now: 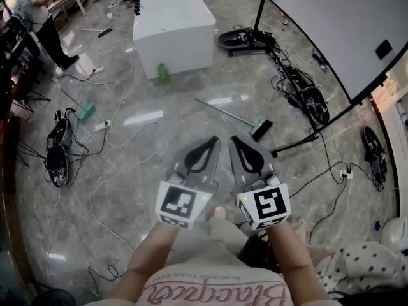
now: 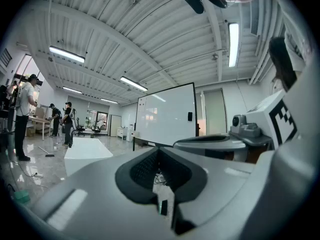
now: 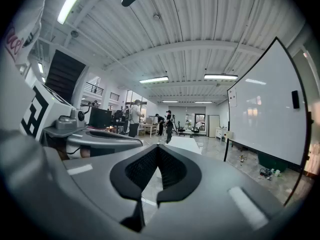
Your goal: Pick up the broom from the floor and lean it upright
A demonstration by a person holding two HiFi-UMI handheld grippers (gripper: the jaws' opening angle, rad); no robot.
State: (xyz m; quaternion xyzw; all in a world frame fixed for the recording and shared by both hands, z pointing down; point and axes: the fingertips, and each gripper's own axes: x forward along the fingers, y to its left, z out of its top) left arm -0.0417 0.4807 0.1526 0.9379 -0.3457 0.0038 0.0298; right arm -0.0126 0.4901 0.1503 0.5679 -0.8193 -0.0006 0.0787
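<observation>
On the floor ahead, near the whiteboard (image 1: 331,30), the broom (image 1: 261,129) lies flat, not yet reached. Left claw (image 1: 213,142) and right claw (image 1: 234,141) are closed, empty. Next, likely: approach, open, grasp its handle.

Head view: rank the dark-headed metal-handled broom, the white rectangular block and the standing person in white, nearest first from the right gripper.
1. dark-headed metal-handled broom, on the floor just beyond the right gripper.
2. white rectangular block, farther, up-left.
3. standing person in white, far left corner.
</observation>
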